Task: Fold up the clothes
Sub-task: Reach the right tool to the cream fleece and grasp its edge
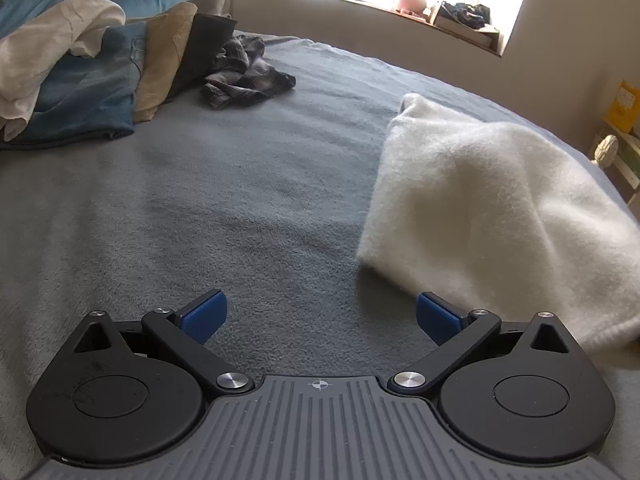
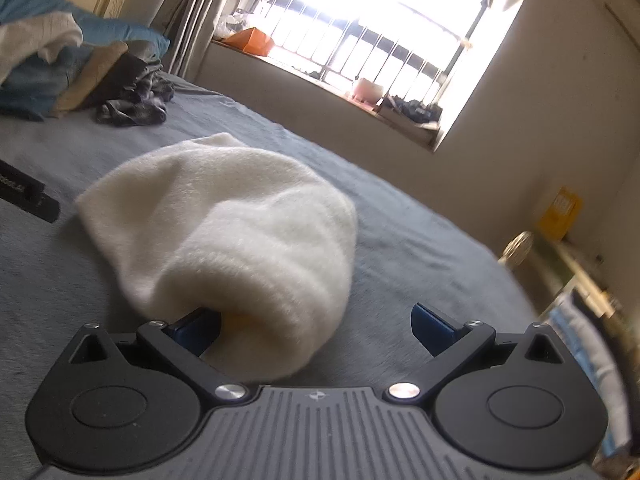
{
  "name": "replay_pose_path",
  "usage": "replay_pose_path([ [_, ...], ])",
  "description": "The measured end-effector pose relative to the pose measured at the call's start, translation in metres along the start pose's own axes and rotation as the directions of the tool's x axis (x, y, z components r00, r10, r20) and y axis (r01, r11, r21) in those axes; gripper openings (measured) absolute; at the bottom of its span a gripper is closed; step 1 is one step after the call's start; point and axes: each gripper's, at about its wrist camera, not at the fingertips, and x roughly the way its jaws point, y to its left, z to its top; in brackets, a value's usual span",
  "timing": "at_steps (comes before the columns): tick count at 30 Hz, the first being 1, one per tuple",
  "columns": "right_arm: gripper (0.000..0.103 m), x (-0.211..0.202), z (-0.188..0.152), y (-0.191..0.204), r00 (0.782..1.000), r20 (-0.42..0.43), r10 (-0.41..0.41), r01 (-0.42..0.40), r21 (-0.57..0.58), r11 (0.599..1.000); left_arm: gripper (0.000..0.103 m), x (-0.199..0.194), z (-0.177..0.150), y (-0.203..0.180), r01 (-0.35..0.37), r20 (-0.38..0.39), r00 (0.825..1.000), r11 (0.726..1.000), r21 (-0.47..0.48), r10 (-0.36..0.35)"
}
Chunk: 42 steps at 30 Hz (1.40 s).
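A fluffy white garment point(image 1: 492, 196) lies folded over on the grey bed cover point(image 1: 240, 184), to the right in the left wrist view. My left gripper point(image 1: 320, 316) is open just above the cover, its right pad point(image 1: 436, 318) beside the garment's near edge. In the right wrist view the white garment point(image 2: 240, 232) bulges up in front of my right gripper point(image 2: 316, 330), which is open. Its near fold drapes over the left pad point(image 2: 196, 332); the right pad point(image 2: 432, 330) is free above the bed cover point(image 2: 400, 240).
A pile of clothes point(image 1: 80, 72) in white, blue, tan and dark fabric sits at the back left, with a crumpled plaid garment point(image 1: 244, 76) beside it. A window ledge point(image 1: 400, 16) holds clutter. Shelving point(image 2: 576, 280) stands past the bed's right edge. A black bar point(image 2: 28, 196) pokes in at left.
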Motion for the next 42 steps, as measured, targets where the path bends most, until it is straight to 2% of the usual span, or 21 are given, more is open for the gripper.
replay_pose_path([
  [3,0.100,-0.003,0.007,0.002,0.998,0.057,-0.032,0.034,-0.023,0.999,0.098,0.003,-0.001,-0.001,0.000,-0.011,1.000,1.000,0.017,0.000],
  [6,0.098,-0.008,0.013,0.007,0.994,0.109,-0.011,0.018,-0.059,0.998,0.097,0.003,-0.003,-0.002,-0.002,-0.015,1.000,1.000,0.031,0.003],
  [8,0.092,-0.007,0.013,0.015,0.991,0.133,0.002,0.012,-0.110,0.994,0.094,0.003,-0.004,-0.002,-0.003,-0.019,1.000,0.999,0.035,0.003],
  [11,0.073,-0.001,0.014,0.031,0.986,0.162,0.026,0.007,-0.199,0.980,0.085,0.002,-0.003,-0.002,0.004,-0.023,1.000,0.999,0.038,-0.003],
  [13,0.066,0.005,0.017,0.038,0.985,0.169,0.043,-0.002,-0.235,0.972,0.083,0.001,-0.003,-0.002,0.008,-0.023,1.000,0.999,0.042,-0.007],
  [14,0.058,0.009,0.019,0.041,0.984,0.169,0.051,-0.008,-0.246,0.969,0.082,0.000,-0.003,-0.002,0.010,-0.020,1.000,0.999,0.043,-0.009],
  [15,0.043,0.013,0.021,0.042,0.985,0.161,0.064,-0.022,-0.251,0.968,0.081,-0.002,-0.003,-0.002,0.012,-0.017,1.000,0.999,0.044,-0.012],
  [17,0.024,0.018,0.027,0.043,0.985,0.141,0.097,-0.060,-0.245,0.968,0.078,-0.005,-0.004,-0.003,0.017,-0.004,1.000,0.998,0.056,-0.017],
  [20,0.013,0.013,0.038,0.033,0.982,0.150,0.118,-0.089,-0.189,0.978,0.078,-0.012,-0.005,-0.005,0.022,0.020,1.000,0.996,0.082,-0.024],
  [24,0.008,0.004,0.055,-0.003,0.978,0.147,0.148,-0.149,-0.006,0.989,0.078,-0.017,-0.006,-0.010,0.063,0.029,0.997,0.993,0.104,-0.066],
  [28,0.007,-0.005,0.070,-0.058,0.972,0.182,0.148,-0.189,0.230,0.955,0.080,-0.022,-0.008,-0.017,0.102,0.030,0.994,0.986,0.133,-0.107],
  [32,0.007,-0.016,0.072,-0.112,0.968,0.219,0.123,-0.208,0.420,0.884,0.082,-0.028,-0.010,-0.025,0.123,0.041,0.990,0.978,0.171,-0.132],
  [33,0.007,-0.018,0.067,-0.126,0.969,0.219,0.115,-0.208,0.469,0.858,0.082,-0.030,-0.010,-0.026,0.129,0.041,0.990,0.976,0.176,-0.138],
  [35,0.007,-0.010,0.040,-0.153,0.982,0.164,0.095,-0.176,0.602,0.779,0.083,-0.032,-0.010,-0.027,0.137,0.042,0.988,0.973,0.185,-0.148],
  [37,0.007,0.002,0.008,-0.179,0.992,0.092,0.085,-0.125,0.725,0.677,0.083,-0.033,-0.011,-0.029,0.142,0.042,0.987,0.972,0.190,-0.152],
  [39,0.007,0.016,-0.028,-0.205,0.996,0.004,0.086,-0.051,0.833,0.551,0.083,-0.033,-0.012,-0.031,0.144,0.040,0.987,0.970,0.193,-0.154],
  [40,0.007,0.025,-0.055,-0.212,0.994,-0.060,0.095,0.008,0.881,0.474,0.083,-0.031,-0.011,-0.032,0.148,0.033,0.987,0.969,0.195,-0.157],
  [42,0.007,0.039,-0.107,-0.222,0.973,-0.179,0.146,0.122,0.936,0.331,0.083,-0.029,-0.011,-0.034,0.159,0.022,0.986,0.967,0.201,-0.166],
])
